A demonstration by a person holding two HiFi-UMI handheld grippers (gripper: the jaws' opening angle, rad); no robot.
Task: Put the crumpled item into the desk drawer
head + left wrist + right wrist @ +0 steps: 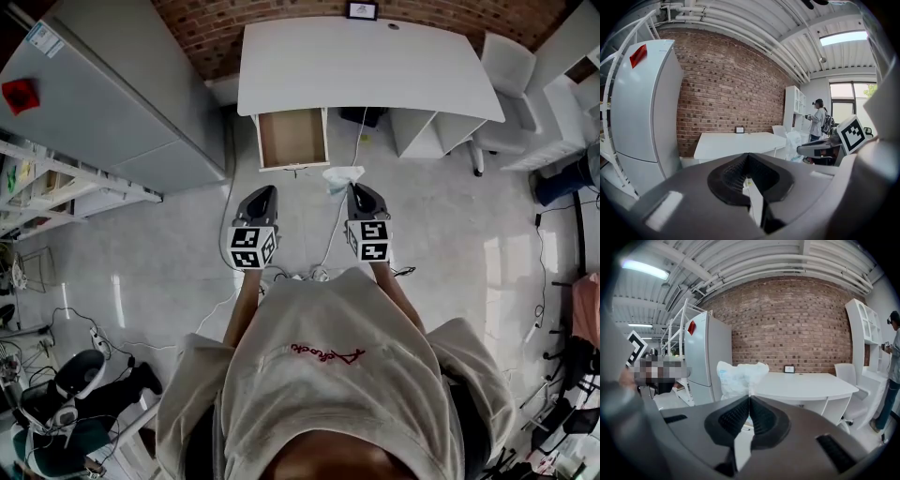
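Drawer (292,138) pulled out of desk (366,66) | cabinet (122,94) left | chair (511,70) right

Office-style lab, white desk (366,66), brick wall (787,319), metal shelving (56,187) (exposed ceiling pipes (787,261))

Seen from the head camera, steeply down over the person's shoulders, the white desk (366,66) lies ahead at the frame's top. Cameras riding the left gripper (268,191) and right gripper (354,188) face that desk side by side, near level, from some way off. All three views share the desk; both gripper views add the brick wall (726,89) behind it.
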